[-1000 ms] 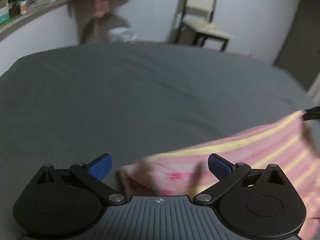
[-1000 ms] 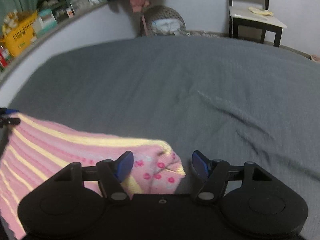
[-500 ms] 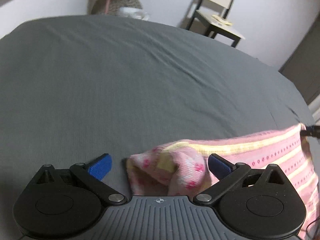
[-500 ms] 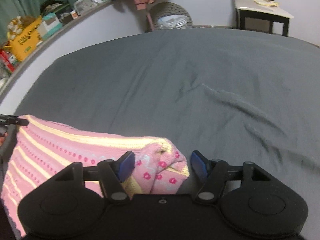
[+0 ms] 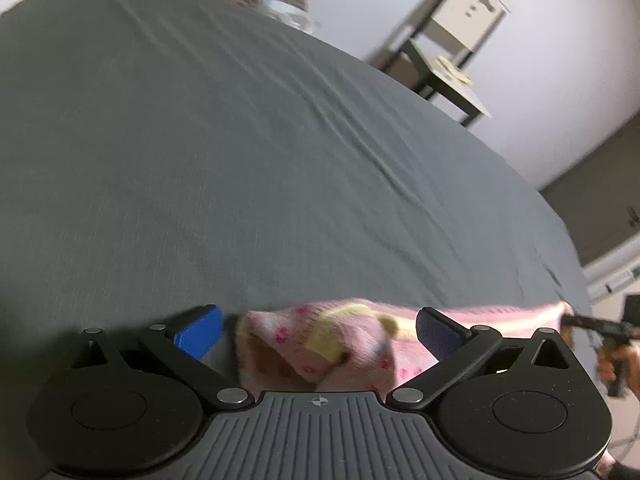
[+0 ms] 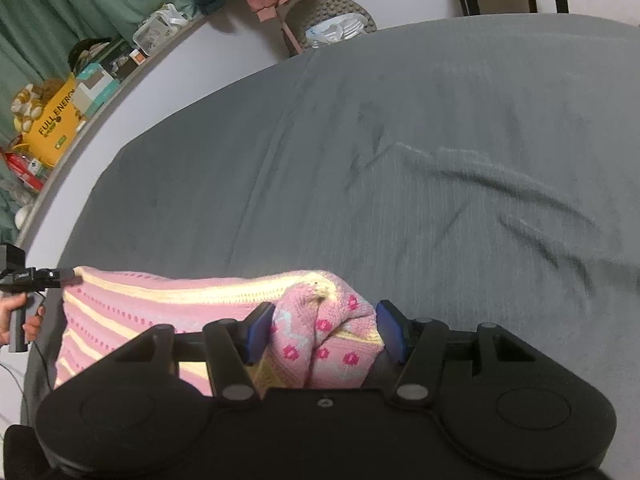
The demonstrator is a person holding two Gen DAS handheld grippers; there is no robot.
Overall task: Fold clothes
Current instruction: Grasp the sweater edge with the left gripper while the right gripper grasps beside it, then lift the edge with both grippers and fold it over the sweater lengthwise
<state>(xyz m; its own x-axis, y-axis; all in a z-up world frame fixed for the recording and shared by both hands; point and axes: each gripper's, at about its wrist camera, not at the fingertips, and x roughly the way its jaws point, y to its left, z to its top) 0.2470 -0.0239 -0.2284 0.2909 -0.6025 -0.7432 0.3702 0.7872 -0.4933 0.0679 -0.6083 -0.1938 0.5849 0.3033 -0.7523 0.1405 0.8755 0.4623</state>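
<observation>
Pink knitted garment (image 6: 168, 308): striped pink and pale yellow, with a band of darker pink flowers. It is stretched between the two tools over a bed covered in a grey sheet (image 6: 400, 168). Its lower part is cut off behind the tool bodies in both views, so I cannot tell what kind of garment it is.

Right tool (image 6: 324, 330): blue pads on either side of a bunched corner of the knit. The jaws are closing; the cloth fills the gap and seems to touch both pads, though the inner faces are hidden by the fabric.

Left tool (image 5: 318, 330): jaws spread wide. The other bunched corner lies between them, close to the right-hand pad; a clear gap shows at the left-hand pad. How the cloth stays up there I cannot tell, as the tool body hides what lies beneath. The view is blurred.

Hand (image 6: 16, 320): seen at the left edge of the right wrist view, wrapped round a grey grip; only fingers show. Another hand (image 5: 616, 364) sits at the right edge of the left wrist view, dim and partly cut off.

Chair (image 5: 452, 52): beyond the bed against a white wall, smeared by blur.

Shelf (image 6: 80, 92): along the curved wall, crowded with boxes, a yellow carton reading "FULL ENERGY" and a plush toy; other labels too small to read. Green curtain behind.

Round knobbly object (image 6: 332, 12): behind the bed's far edge, half hidden.
</observation>
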